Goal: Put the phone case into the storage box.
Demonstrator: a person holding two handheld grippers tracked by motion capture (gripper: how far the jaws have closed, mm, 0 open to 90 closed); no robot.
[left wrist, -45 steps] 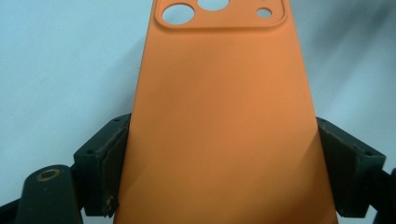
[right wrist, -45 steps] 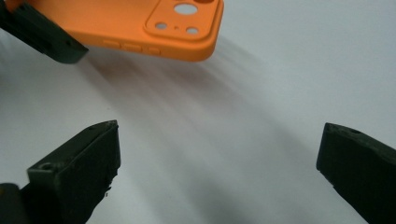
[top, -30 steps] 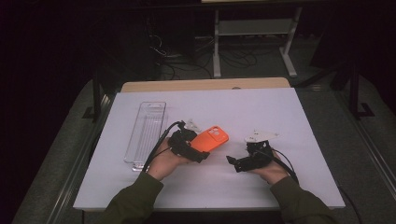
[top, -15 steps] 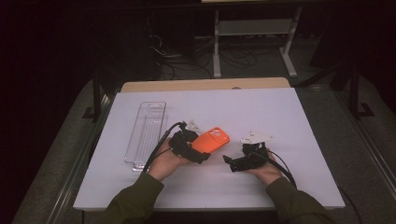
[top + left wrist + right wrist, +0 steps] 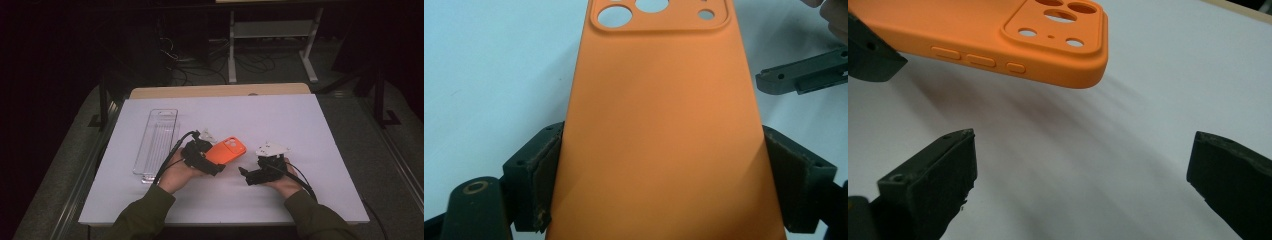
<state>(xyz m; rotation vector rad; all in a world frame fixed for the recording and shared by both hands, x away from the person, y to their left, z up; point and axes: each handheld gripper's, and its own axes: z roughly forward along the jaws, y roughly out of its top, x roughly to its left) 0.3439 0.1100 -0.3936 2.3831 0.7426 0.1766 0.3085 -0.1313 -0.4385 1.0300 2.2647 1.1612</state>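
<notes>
While the left tongs (image 5: 212,167) squeeze the sides of the orange phone case (image 5: 227,150), light and bendy, the right tongs (image 5: 245,176) wait wide open and empty nearby.

A table (image 5: 310,130) covered by a white sheet is carrying a clear plastic tray (image 5: 156,143) that is lying lengthwise near its left edge, while a strip of bare wooden top (image 5: 220,90) is showing along the far side beyond the sheet.
</notes>
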